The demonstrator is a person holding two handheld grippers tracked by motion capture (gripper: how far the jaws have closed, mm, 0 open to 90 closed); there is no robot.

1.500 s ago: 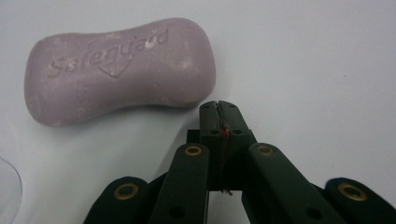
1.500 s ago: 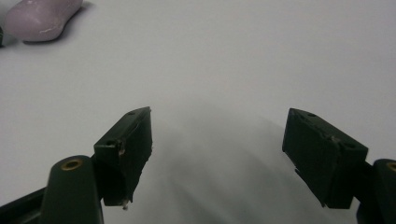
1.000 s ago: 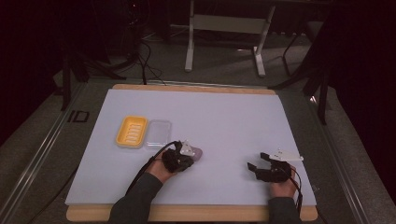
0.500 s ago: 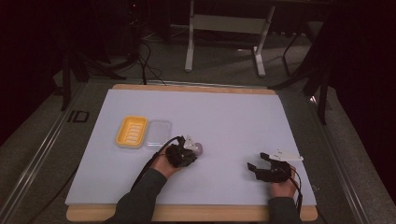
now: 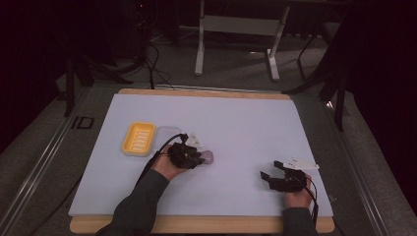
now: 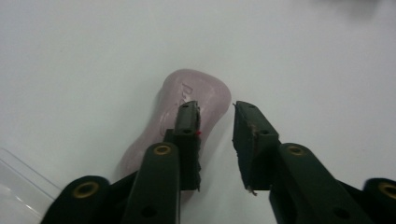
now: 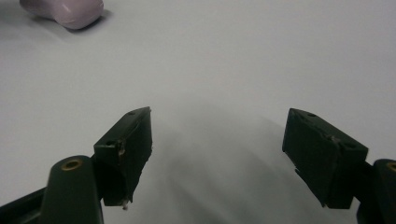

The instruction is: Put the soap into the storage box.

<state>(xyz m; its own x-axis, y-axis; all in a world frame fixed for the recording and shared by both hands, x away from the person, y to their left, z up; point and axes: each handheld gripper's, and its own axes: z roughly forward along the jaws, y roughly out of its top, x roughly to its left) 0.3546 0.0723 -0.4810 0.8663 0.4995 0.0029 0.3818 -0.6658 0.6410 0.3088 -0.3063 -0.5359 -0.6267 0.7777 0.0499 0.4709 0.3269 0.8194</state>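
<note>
- Soap bar (image 6: 194, 105): pink, waisted, lies flat on the white table sheet (image 5: 246, 123), just right of the yellow soap dish (image 5: 139, 138) and the clear lid (image 5: 166, 132) beside it. Not in the dish.
- L gripper (image 6: 215, 122): above the bar, pointing down at it. Jaws have just been opening; now part-open w/ a narrow gap. Nothing clamped. One jaw overlaps the bar in the left gripper view, the other is over bare sheet; pads look clear of the soap.
- R gripper (image 7: 219, 144): jaws wide, empty, parked over bare sheet well apart from the bar, near the table's front-right edge.
- Step in hand (judged): release / re-grip of the bar w/ L gripper.
- To do well: centre the gap over the bar's waist, since the bar currently sits off to one side of the jaws.
- Open wider before descending, so both pads clear the bar's flanks.
- Close across the short axis; soap is likely slick, so squeeze steadily, no jerks.
- Keep R gripper clear unless needed to steady the dish.
</note>
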